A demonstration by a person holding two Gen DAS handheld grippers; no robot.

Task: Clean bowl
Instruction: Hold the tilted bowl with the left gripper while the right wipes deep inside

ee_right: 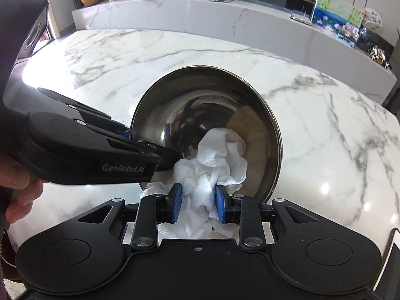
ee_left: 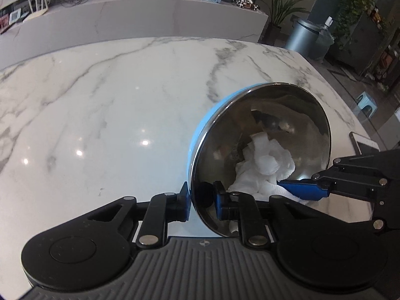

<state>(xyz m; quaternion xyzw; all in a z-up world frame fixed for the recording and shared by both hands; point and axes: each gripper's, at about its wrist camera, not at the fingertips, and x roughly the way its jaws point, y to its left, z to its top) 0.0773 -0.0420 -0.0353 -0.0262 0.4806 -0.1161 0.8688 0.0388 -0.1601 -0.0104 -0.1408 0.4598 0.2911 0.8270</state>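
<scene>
A steel bowl [ee_left: 287,125] with a light blue outside is held tilted above the marble table, its mouth turned toward the right gripper. My left gripper [ee_left: 201,203] is shut on the bowl's rim, one pad outside and one inside. A crumpled white paper towel [ee_right: 212,165] lies against the inside of the bowl [ee_right: 225,105]. My right gripper [ee_right: 197,206] is shut on that towel, blue pads pressing its bunched lower part. In the left wrist view the right gripper's blue finger [ee_left: 302,190] reaches into the bowl from the right with the paper towel [ee_left: 265,165].
The white marble table [ee_left: 112,112] spreads out left and behind the bowl. A phone [ee_left: 362,145] lies near the table's right edge. A long marble counter [ee_right: 225,20] with clutter stands beyond. A hand [ee_right: 20,195] holds the left gripper's body.
</scene>
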